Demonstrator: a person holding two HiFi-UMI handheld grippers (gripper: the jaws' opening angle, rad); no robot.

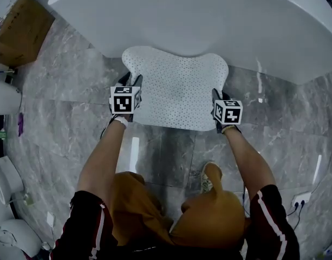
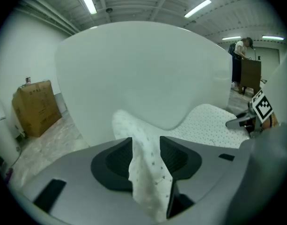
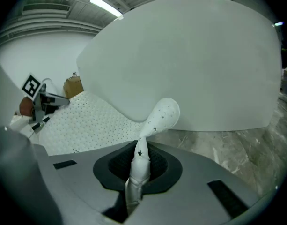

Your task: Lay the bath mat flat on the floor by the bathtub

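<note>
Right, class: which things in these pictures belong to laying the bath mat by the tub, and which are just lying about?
Part of the job: bath mat; bathtub; floor; left tool, jaws apart with the mat's edge between them; right tool, shut on the mat's other edge.

Just lying about: cardboard box; power strip with its cables.

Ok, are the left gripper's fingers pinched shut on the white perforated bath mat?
No, the fingers of the left gripper stand apart, with the white perforated bath mat hanging loose between them.
</note>
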